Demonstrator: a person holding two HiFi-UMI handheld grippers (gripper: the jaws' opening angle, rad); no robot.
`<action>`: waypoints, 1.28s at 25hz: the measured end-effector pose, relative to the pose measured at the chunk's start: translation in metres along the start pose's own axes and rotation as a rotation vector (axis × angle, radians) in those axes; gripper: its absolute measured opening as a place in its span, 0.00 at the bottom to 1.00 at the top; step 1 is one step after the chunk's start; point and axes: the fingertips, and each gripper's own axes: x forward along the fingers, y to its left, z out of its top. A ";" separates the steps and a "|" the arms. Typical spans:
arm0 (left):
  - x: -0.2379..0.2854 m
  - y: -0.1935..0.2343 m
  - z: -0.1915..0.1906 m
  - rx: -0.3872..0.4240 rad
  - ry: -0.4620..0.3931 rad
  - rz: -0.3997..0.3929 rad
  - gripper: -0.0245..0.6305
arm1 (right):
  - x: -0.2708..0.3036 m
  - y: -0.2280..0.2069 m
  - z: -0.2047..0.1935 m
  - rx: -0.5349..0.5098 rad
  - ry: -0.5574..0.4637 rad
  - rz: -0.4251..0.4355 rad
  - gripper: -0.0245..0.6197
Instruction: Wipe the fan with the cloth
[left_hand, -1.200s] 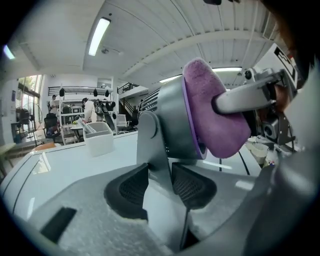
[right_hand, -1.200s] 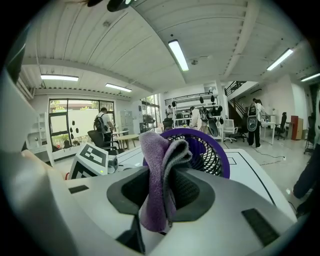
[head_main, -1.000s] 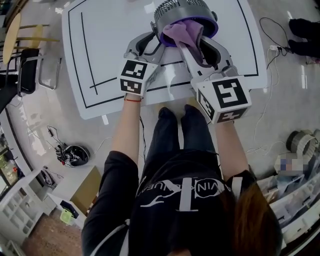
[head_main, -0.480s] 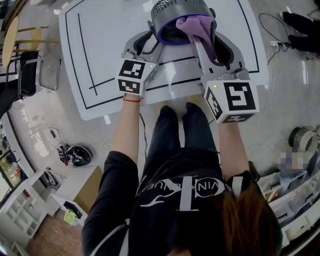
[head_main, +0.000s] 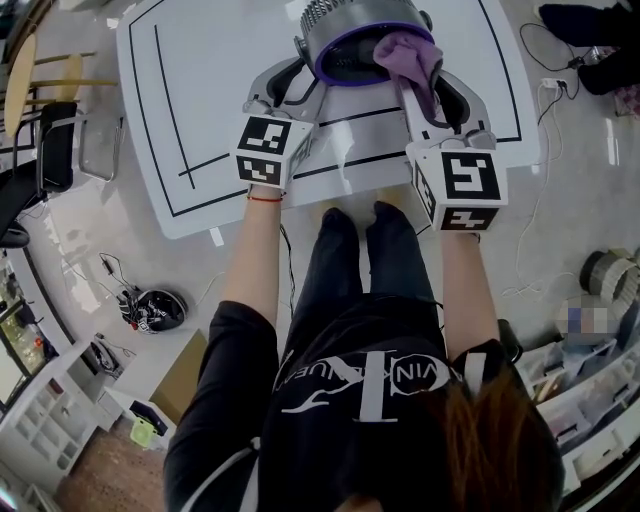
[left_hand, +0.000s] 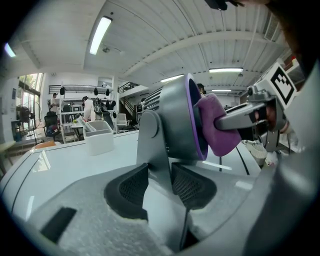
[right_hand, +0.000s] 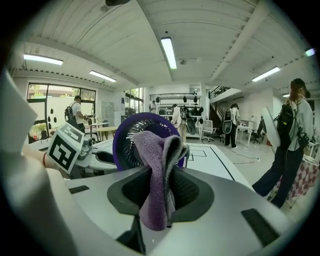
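Observation:
A grey fan (head_main: 362, 38) with a purple front ring stands at the table's far edge. Its front faces me. In the left gripper view, my left gripper (left_hand: 161, 176) is shut on the fan's grey stand (left_hand: 153, 145), low at the fan's left side (head_main: 297, 62). My right gripper (head_main: 426, 76) is shut on a folded purple cloth (head_main: 407, 52). The cloth lies against the right part of the fan's ring. In the right gripper view the cloth (right_hand: 158, 170) hangs pinched between the jaws, in front of the fan (right_hand: 131, 141).
The white table (head_main: 200, 120) carries black lines and reaches left and right of the fan. A white bin (left_hand: 98, 136) stands on a table further off. A chair (head_main: 58, 135) stands left of the table, cables lie on the floor at the right, and people (right_hand: 290, 140) stand in the room.
My right gripper has carried the cloth from the middle of the fan's front across to its right rim. The left gripper has stayed on the stand.

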 end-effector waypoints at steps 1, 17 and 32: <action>0.001 -0.001 0.001 -0.002 0.000 0.000 0.27 | 0.001 0.001 -0.001 -0.015 0.008 0.000 0.20; -0.001 -0.002 0.003 -0.030 -0.012 -0.003 0.25 | 0.014 0.068 -0.031 -0.093 0.168 0.183 0.20; 0.001 -0.001 0.001 -0.018 -0.004 -0.002 0.25 | 0.004 0.086 0.034 -0.077 -0.002 0.308 0.20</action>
